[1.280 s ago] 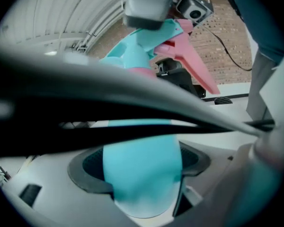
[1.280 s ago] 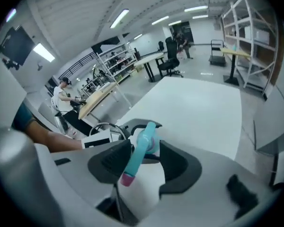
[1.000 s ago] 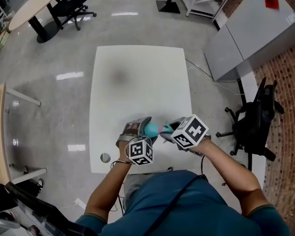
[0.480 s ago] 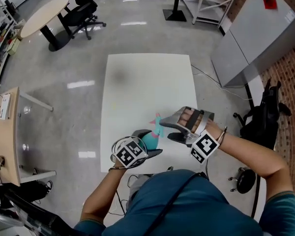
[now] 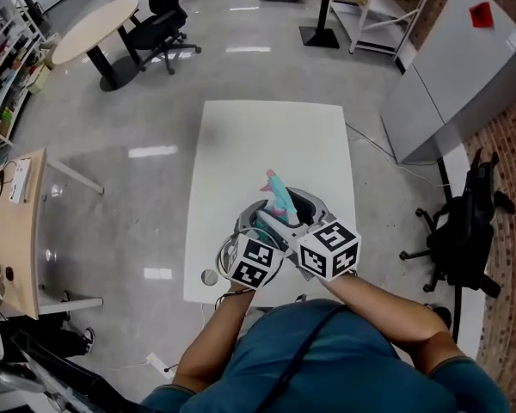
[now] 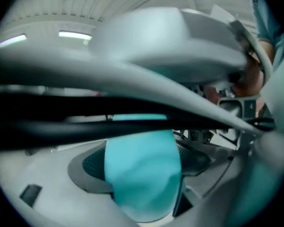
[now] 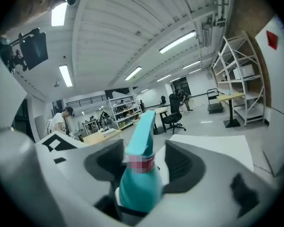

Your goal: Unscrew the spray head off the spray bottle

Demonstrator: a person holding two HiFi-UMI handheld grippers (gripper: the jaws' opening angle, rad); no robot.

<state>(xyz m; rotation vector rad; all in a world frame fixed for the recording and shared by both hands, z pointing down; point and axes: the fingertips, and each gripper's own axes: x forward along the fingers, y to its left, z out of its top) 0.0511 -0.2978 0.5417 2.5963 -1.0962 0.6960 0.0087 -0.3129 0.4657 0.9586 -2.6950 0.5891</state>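
A teal spray bottle (image 5: 267,224) with a teal and pink spray head (image 5: 275,189) is held above the near end of the white table (image 5: 241,136). My left gripper (image 5: 256,224) is shut on the bottle's body (image 6: 142,174), which fills the space between its jaws. My right gripper (image 5: 294,205) comes in from the right around the spray head (image 7: 141,141). Its jaws opened wide and have just been closing a little; the spray head stands between the pads (image 7: 182,167) with a gap on the right side. The bottle's lower part is hidden by the grippers.
A small round hole (image 5: 208,277) marks the table's near left corner. A grey cabinet (image 5: 464,76) and a black office chair (image 5: 464,222) stand to the right. On the left are a wooden desk (image 5: 13,231), a round table (image 5: 95,28) and another chair (image 5: 163,15).
The left gripper has lifted and rolled the bottle, so the spray head now points away. The right gripper let go, swung out to the right with jaws apart, then returned around the spray head.
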